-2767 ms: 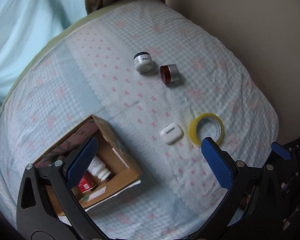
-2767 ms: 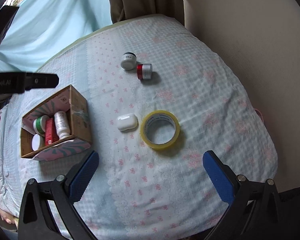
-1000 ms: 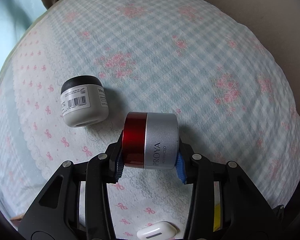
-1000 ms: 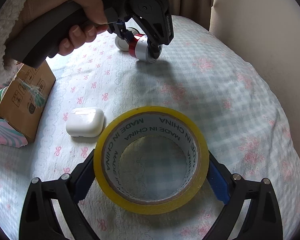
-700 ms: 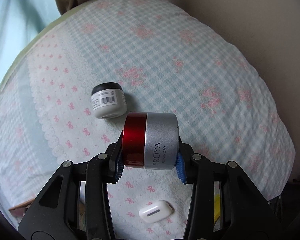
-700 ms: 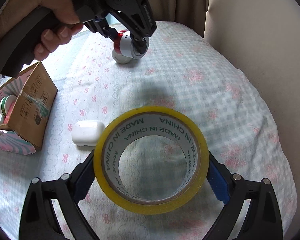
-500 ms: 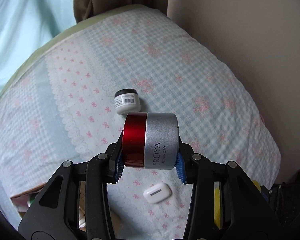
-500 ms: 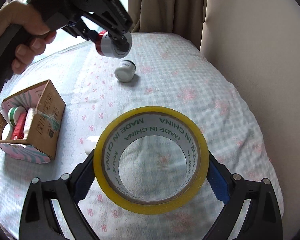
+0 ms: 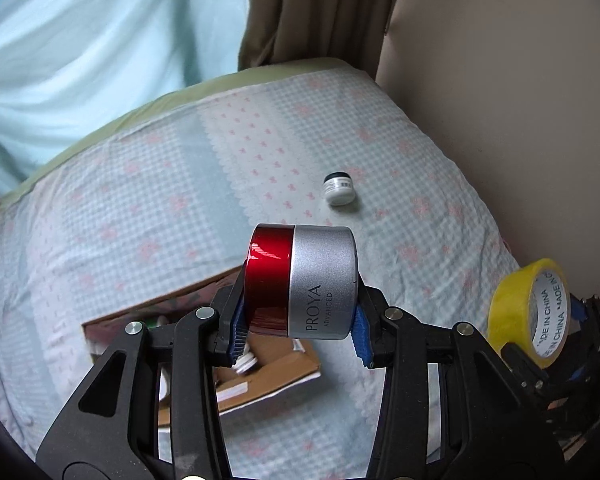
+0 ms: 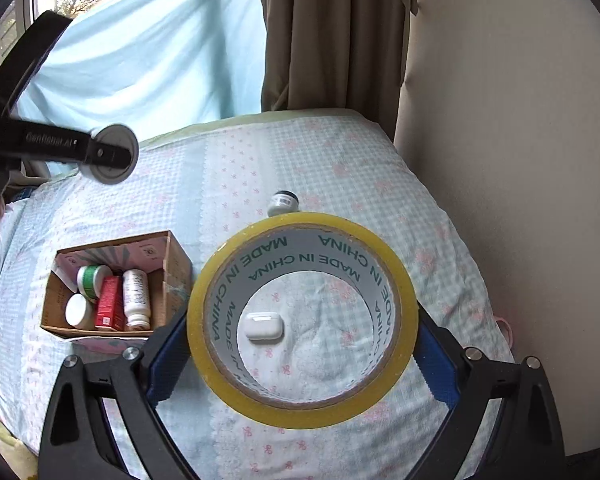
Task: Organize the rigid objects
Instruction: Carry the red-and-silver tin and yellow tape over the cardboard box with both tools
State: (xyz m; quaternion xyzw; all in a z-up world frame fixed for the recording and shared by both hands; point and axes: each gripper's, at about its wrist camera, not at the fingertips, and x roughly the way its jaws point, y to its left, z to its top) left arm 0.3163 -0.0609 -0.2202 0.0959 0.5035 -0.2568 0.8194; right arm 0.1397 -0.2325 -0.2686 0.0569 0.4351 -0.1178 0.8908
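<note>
My left gripper (image 9: pixel 298 326) is shut on a red and silver PROYA jar (image 9: pixel 302 280) and holds it in the air above the cardboard box (image 9: pixel 260 376). My right gripper (image 10: pixel 300 344) is shut on a yellow tape roll (image 10: pixel 198 320), lifted above the bed; the roll also shows in the left wrist view (image 9: pixel 512 312). A white jar with a black lid (image 9: pixel 339 188) lies on the checked bedcover; it also shows in the right wrist view (image 10: pixel 284 202). A white earbud case (image 10: pixel 264 325) lies on the cover, seen through the roll.
The open cardboard box (image 10: pixel 172 256) holds a green-lidded jar (image 10: pixel 92 278), a red packet (image 10: pixel 110 304), a white bottle (image 10: pixel 136 296) and a white lid. A beige wall (image 10: pixel 500 160) runs along the bed's right side. A brown curtain (image 10: pixel 332 40) hangs behind the bed.
Both grippers have risen away from the bed with their loads. The left gripper has carried the red jar leftward to above the box. The white jar and earbud case stayed put.
</note>
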